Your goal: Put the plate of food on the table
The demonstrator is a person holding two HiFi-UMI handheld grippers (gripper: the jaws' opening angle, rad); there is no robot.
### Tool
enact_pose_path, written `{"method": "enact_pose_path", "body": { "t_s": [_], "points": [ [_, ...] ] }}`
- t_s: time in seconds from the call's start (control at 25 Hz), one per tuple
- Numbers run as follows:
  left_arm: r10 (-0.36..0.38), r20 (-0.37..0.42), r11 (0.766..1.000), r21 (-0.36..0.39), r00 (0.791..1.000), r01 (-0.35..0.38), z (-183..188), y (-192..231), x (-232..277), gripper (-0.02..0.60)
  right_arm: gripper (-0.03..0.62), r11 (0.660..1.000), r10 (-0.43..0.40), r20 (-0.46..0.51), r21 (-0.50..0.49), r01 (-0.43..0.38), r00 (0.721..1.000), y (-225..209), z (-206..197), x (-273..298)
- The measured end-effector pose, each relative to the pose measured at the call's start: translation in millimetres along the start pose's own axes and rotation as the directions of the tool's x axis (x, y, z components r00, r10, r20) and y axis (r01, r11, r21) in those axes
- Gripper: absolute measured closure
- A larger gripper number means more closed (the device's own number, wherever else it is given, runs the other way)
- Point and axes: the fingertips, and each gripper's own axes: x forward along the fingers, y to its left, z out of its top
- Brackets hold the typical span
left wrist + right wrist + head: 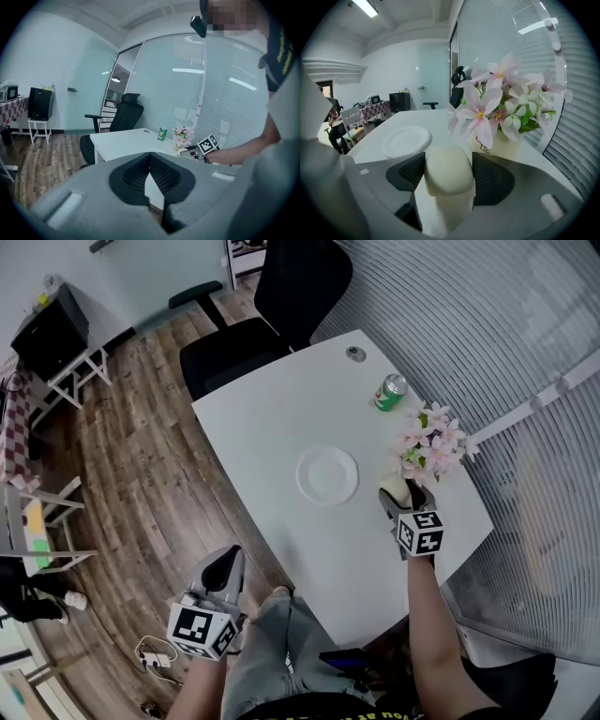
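One white plate (pixel 327 474) lies flat near the middle of the white table (pixel 262 427). It is round and plain, with a shallow raised rim and a bare face.

Just to the right of the plate, on the person's side of it, the right gripper (pixel 449 168) is clamped on a smooth, cream-coloured lump (pixel 446 154) with a rounded top. The dark ribbed pads press on both of its flanks. What the lump is cannot be told, and its underside is lost behind the jaws.

Right of the plate and close beyond that gripper stand pink flowers (pixel 492 103) in a pale pot (pixel 501 143). Petals cover most of the pot's lettering. A green can (pixel 391 392) stands farther from the person than the plate, also to its right.

The left gripper (pixel 150 161) is well away from the plate, off the table's near-left edge above the wood floor (pixel 141 474). Its jaws are pressed together on nothing. From its own view the plate cannot be picked out on the tabletop.
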Motion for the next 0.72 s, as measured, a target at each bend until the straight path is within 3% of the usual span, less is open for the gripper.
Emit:
{"method": "enact_pose_path", "body": {
  "t_s": [0.72],
  "points": [
    [-0.003,0.062,1.0,-0.012,0.998,0.003,16.6,-3.4,-13.7,0.578,0.272,0.999,0.037,0.073,0.006,-0.038,0.997,28.8,34.8,-45.1]
  ]
}}
